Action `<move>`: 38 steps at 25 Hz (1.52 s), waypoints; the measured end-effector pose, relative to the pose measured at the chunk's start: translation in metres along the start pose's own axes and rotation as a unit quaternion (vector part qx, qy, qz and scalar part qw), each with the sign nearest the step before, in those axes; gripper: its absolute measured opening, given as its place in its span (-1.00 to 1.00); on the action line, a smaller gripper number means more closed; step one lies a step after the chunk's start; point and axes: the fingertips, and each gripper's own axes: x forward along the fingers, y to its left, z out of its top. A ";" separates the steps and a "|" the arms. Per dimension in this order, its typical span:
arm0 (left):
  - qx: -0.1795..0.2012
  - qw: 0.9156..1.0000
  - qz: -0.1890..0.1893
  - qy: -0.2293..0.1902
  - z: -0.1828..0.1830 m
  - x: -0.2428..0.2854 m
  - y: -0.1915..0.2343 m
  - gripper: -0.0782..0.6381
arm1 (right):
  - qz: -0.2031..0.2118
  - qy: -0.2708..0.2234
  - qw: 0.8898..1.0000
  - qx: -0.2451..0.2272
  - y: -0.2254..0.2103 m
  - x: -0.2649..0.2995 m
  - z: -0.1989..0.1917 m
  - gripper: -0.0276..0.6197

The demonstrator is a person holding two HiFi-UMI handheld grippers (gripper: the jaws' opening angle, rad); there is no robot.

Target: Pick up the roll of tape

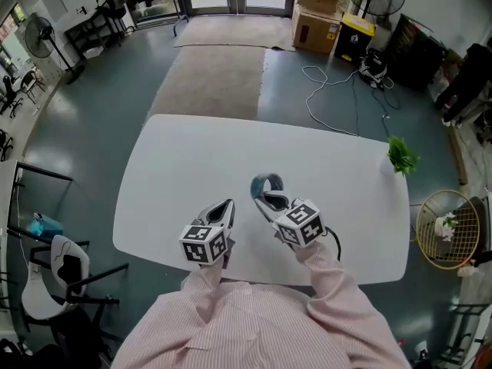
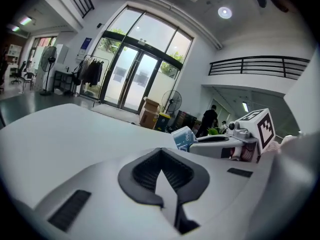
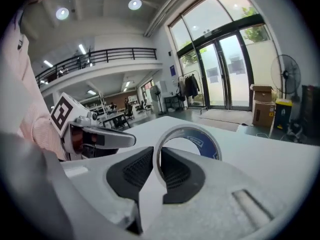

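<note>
The roll of tape point(image 1: 267, 184) is a blue-grey ring, held up above the white table point(image 1: 192, 152) near its front edge. My right gripper point(image 1: 269, 204) is shut on the roll's wall. In the right gripper view the roll point(image 3: 200, 139) stands on edge, with one pad inside the ring and one outside point(image 3: 160, 169). My left gripper point(image 1: 227, 206) hovers just left of it with its jaws together and nothing between them point(image 2: 161, 169). From the left gripper view the roll point(image 2: 184, 138) shows at the tip of the right gripper point(image 2: 220, 146).
A small green plant point(image 1: 401, 156) sits at the table's right edge. A round wire basket point(image 1: 447, 229) stands on the floor to the right and a chair point(image 1: 65, 271) to the left. Cardboard boxes point(image 1: 319, 10) and a loose cable point(image 1: 330, 91) lie beyond the table.
</note>
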 end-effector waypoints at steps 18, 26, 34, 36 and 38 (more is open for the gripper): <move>0.082 0.992 -0.031 -0.096 0.079 -0.029 -0.045 -0.78 | -0.041 -0.224 0.969 0.095 -0.005 -0.080 0.071 -0.75; 0.100 0.986 -0.026 -0.133 0.105 -0.046 -0.054 -0.78 | -0.066 -0.280 0.952 0.102 -0.010 -0.114 0.091 -0.75; 0.096 0.983 -0.013 -0.158 0.118 -0.059 -0.053 -0.78 | -0.092 -0.316 0.939 0.101 -0.014 -0.143 0.103 -0.75; 0.097 0.982 -0.012 -0.163 0.119 -0.062 -0.053 -0.78 | -0.098 -0.320 0.937 0.096 -0.016 -0.149 0.103 -0.75; 0.097 0.981 -0.011 -0.168 0.120 -0.065 -0.054 -0.78 | -0.107 -0.320 0.937 0.085 -0.016 -0.154 0.104 -0.75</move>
